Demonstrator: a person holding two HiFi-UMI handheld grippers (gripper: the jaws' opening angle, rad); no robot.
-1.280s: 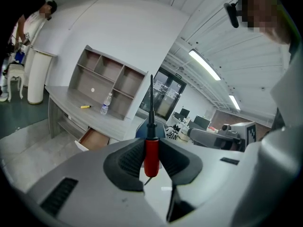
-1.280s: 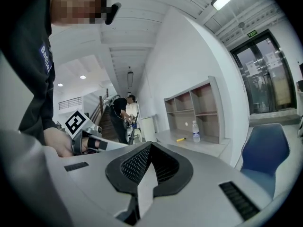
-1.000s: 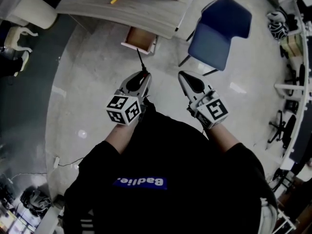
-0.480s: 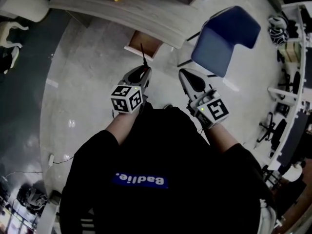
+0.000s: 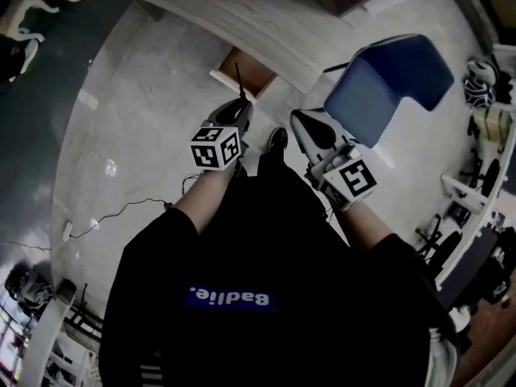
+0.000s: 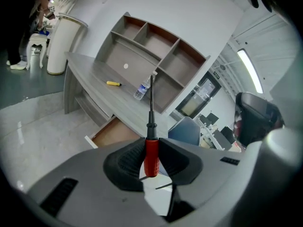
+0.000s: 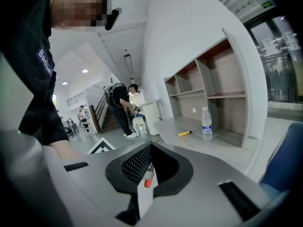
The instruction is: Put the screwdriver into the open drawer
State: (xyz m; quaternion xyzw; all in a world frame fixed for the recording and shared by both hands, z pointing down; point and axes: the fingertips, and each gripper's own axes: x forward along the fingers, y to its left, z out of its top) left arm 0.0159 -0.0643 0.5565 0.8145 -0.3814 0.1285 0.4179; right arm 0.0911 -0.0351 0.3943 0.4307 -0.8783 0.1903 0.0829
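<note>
The left claw [image 6: 151, 143] clamps the red handle of the screwdriver [image 6: 151, 126], shaft pointing ahead, probably so the tip can lead into the open drawer [image 6: 116, 134] under the desk [image 6: 94, 74], which is well apart from it. The right claw [image 7: 149, 161], jaws drawn together and empty, hangs alongside, seemingly unneeded.

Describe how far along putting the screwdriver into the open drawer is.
Done: the screwdriver is picked up, its red handle clamped in the left gripper jaws, and the drawer under the desk stands open. In hand: the screwdriver is held short of the drawer, shaft pointing forward. Left: bring it to the drawer and release it inside.
</note>
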